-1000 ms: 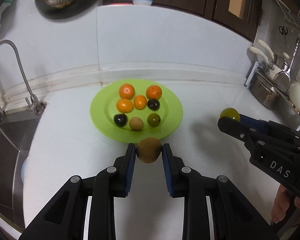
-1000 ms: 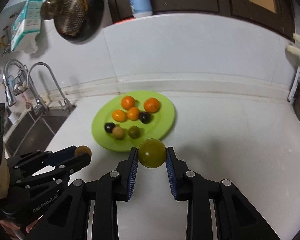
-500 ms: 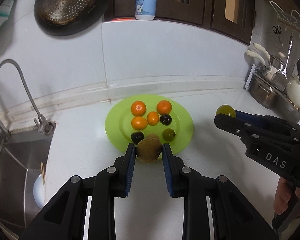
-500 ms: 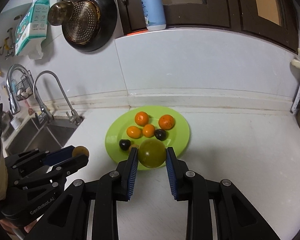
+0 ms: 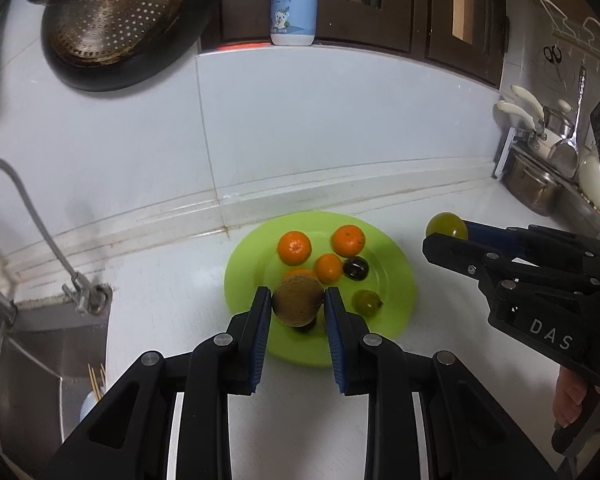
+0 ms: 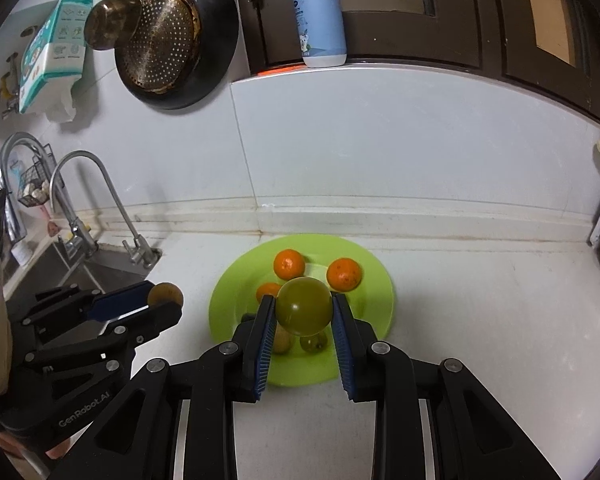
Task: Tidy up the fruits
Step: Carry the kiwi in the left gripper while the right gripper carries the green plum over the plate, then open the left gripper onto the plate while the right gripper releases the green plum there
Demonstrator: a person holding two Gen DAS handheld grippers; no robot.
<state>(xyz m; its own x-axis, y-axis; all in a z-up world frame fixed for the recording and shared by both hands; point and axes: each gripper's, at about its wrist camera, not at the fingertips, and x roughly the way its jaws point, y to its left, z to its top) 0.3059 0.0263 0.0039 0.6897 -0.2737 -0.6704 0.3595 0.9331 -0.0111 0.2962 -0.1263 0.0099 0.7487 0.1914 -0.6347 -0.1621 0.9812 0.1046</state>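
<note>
Green plate [image 5: 396,280] sits just past both our grippers, mid-frame. Left gripper [image 5: 298,306] pinches a brown kiwi [image 5: 298,300] and looks closer; right gripper [image 6: 304,312] pinches a green fruit [image 6: 304,306].

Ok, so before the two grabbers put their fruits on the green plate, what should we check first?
1. Left gripper pinches the brown fruit firmly: ok.
2. Right gripper pinches the green fruit firmly: ok.
3. Green plate has bare room for more fruit: ok, along its right and near parts.
4. The two grippers are apart, not bumping: ok.
5. Fruits already on the plate sit clear of the drop spot: cannot tell, the held fruits hide some of them.
6. Held fruits are above the plate, not the counter: cannot tell from these angles.
</note>
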